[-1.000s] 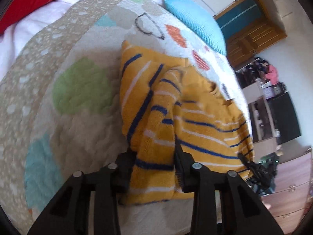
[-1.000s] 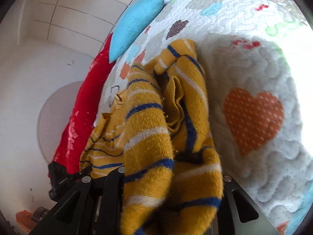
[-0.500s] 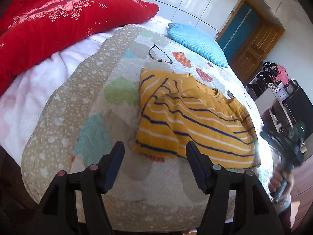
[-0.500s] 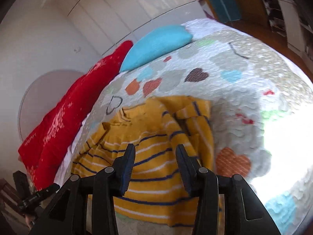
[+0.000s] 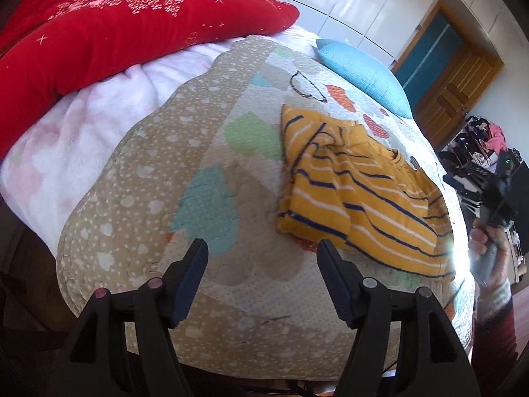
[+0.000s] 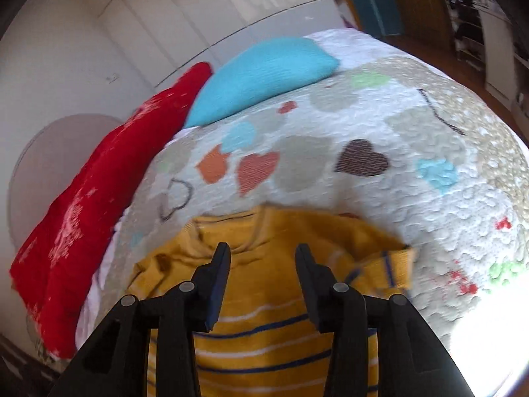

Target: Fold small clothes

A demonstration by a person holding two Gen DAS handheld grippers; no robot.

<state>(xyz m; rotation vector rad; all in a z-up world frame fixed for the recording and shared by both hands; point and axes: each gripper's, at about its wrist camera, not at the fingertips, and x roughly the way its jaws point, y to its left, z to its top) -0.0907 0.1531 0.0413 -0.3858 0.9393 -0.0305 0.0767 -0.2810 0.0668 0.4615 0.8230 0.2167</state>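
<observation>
A small yellow sweater (image 5: 363, 192) with navy and white stripes lies flat on the heart-patterned quilt (image 5: 148, 182), its left side folded over the body. My left gripper (image 5: 262, 246) hovers open above the quilt, short of the sweater's near-left corner, with nothing between its fingers. In the right wrist view my right gripper (image 6: 263, 248) hangs over the sweater (image 6: 347, 241) near its neckline. Its jaws are closing, and no cloth is pinched between them. A folded sleeve cuff lies at the right.
A red blanket (image 5: 99, 33) and pale pink fleece (image 5: 82, 139) cover the bed's far-left side. A blue pillow (image 5: 360, 72) lies beyond the sweater. A hand (image 5: 486, 248) holds the other gripper at the bed's right edge. A wooden door (image 5: 453, 76) and cluttered shelves stand behind.
Both grippers let go of the sweater and pulled back and up. The sweater dropped from a bunched, lifted shape to lying flat and folded on the quilt.
</observation>
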